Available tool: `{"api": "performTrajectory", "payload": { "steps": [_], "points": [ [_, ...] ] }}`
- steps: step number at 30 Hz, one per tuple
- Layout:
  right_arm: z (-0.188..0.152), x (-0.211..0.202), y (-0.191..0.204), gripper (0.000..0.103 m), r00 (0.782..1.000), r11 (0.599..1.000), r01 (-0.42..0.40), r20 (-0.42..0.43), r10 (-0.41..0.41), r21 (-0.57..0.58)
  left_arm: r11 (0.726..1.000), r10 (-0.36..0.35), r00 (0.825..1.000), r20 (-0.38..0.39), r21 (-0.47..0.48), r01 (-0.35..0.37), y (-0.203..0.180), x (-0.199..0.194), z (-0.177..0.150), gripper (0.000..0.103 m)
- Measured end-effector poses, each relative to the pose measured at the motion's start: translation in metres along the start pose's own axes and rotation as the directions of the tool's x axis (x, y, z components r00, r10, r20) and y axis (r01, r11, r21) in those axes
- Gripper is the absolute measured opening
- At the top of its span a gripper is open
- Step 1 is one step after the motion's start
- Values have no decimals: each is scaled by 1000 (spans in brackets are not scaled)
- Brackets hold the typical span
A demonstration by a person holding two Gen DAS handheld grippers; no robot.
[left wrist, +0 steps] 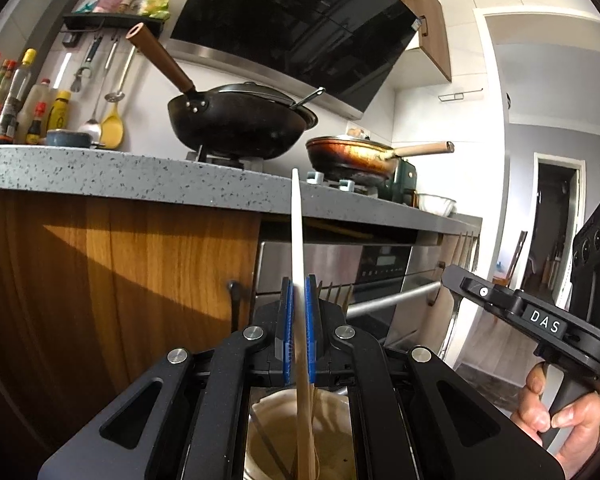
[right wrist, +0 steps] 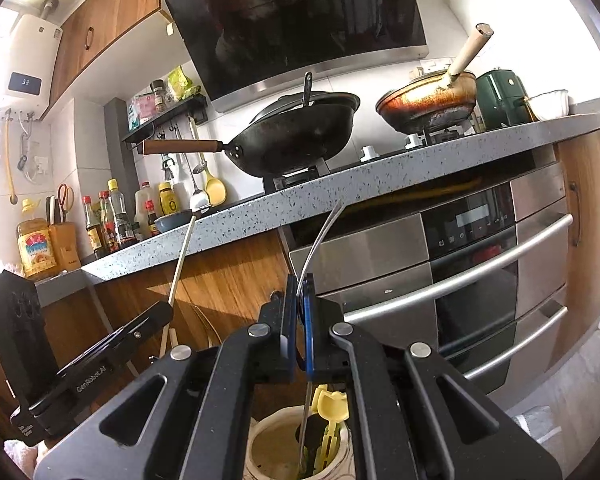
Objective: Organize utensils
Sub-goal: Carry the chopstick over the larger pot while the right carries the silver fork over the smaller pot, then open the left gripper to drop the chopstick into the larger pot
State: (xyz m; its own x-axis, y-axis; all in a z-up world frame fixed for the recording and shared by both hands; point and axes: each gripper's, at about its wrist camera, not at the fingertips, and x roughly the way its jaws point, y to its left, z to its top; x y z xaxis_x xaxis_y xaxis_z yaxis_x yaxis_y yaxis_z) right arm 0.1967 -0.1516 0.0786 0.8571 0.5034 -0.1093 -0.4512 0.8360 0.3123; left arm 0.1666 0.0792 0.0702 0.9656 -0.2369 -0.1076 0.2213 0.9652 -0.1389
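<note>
The left claw (left wrist: 299, 312) is pinched nearly shut on a pale wooden chopstick (left wrist: 296, 232), which stands almost upright between the blue pads, its top at 12 o'clock and its lower end reaching down into a cream holder (left wrist: 276, 408) below the linkage. The right claw (right wrist: 299, 316) is likewise closed tight, gripping a thin metal utensil handle (right wrist: 320, 240) that curves up toward 1 o'clock; its lower part dips into a cream ceramic jar (right wrist: 268, 436) that also holds yellow plastic utensils (right wrist: 330, 420). Behind both runs a speckled grey tabletop (left wrist: 100, 172) over wood-grain cabinet doors (left wrist: 120, 272) crossed by a band of sunlight. On the hob sit a black wok (left wrist: 240, 120) with a brown handle and, toward 3 o'clock of it, a scorched frying pan (left wrist: 352, 156). A black range hood (left wrist: 300, 24) slants above. A stainless built-in oven (right wrist: 460, 248) fills the space under the hob. Sauce bottles (left wrist: 8, 96) crowd the tabletop's 9 o'clock end, beneath a wall shelf (left wrist: 112, 20) hung with ladles.
</note>
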Motion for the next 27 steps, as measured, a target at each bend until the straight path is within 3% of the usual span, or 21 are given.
{"api": "performTrajectory", "payload": {
  "steps": [9, 19, 27],
  "points": [
    [-14, 11, 3, 3, 997, 998, 8, -83, -13, -55, 999, 7, 999, -34, 38, -6, -1, -6, -17, 6],
    [-29, 26, -4, 3, 969, 1000, -20, -246, 16, -13, 999, -30, 995, -98, 30, 33, 9, -20, -26, 6],
    [-36, 27, 4, 3, 956, 998, -46, -290, 35, -32, 999, -21, 990, -141, 33, 26, 17, -25, -33, 6]
  ]
}}
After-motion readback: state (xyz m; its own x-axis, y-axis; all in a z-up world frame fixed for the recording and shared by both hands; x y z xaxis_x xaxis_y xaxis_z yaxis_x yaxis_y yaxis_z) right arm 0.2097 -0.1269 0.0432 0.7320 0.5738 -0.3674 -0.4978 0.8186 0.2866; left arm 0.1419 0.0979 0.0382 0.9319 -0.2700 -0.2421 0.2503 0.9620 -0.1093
